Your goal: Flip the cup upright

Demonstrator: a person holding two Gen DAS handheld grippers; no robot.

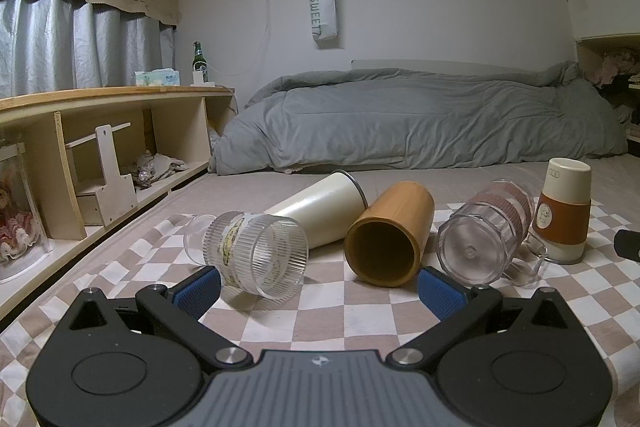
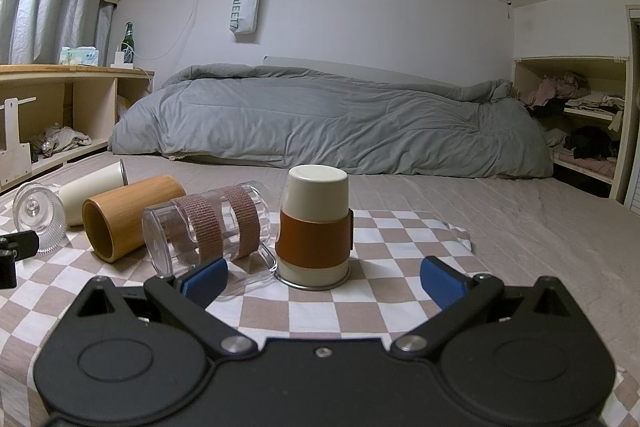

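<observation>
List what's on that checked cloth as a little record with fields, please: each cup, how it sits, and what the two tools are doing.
surface: checked cloth on a bed
ribbed clear cup: on its side, mouth toward the left camera
cream tumbler: on its side, behind the ribbed one
wooden cup: on its side, mouth toward the left camera
clear banded mug: on its side
cream cup with brown sleeve: standing mouth down
left tool: open, holding nothing
right tool: open, facing the sleeved cup

Five cups in row on cloth (image 1: pixel 328 311); rightmost cup (image 2: pixel 314 223) inverted, others toppled.
</observation>
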